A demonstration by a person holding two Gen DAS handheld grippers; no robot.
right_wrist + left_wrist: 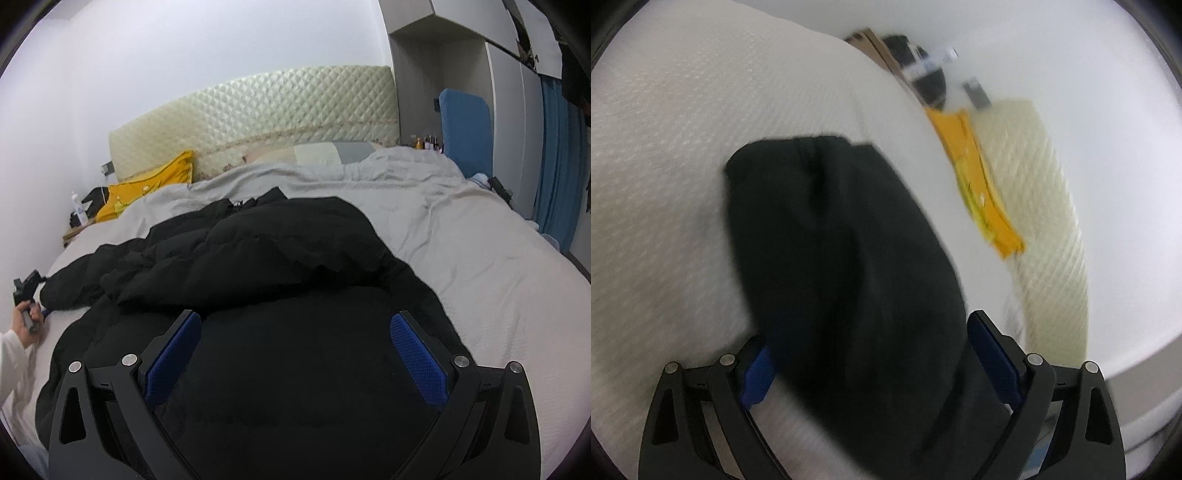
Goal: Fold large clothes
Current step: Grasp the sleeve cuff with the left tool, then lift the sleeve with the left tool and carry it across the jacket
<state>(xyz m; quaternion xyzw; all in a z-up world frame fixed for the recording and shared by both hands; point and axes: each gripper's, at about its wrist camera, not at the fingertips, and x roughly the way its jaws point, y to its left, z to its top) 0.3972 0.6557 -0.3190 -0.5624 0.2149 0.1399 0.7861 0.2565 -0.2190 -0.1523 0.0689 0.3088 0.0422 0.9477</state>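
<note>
The big black puffy coat (258, 266) is lying in the middle of the wide bed with the pale grey cover (480, 258), reaching toward the bed's left edge. It is not folded yet. It is sitting in a bumpy heap, with one thick part flopped over the rest and wrinkles all across it. One long black sleeve (831, 240) is sticking out flat toward the left edge of the bed, away from the heap. So the job is only starting, I think: the sleeves need to come in and the coat needs to be laid over itself in neat halves.

The left gripper (871, 354) is hanging over that sleeve. Its two blue pads (757, 376) are standing wide apart, one on each side of the sleeve, and they are not squeezing it. In the right wrist view a hand (29, 321) in a white sleeve is holding this gripper at the left edge of the bed.

The right gripper (295, 354) is hanging over the near part of the coat. Its blue pads (417, 358) are spread wide too and are holding nothing.

A yellow pillow (147, 188) is lying at the far left corner, beside the cream quilted headboard (258, 110).
</note>
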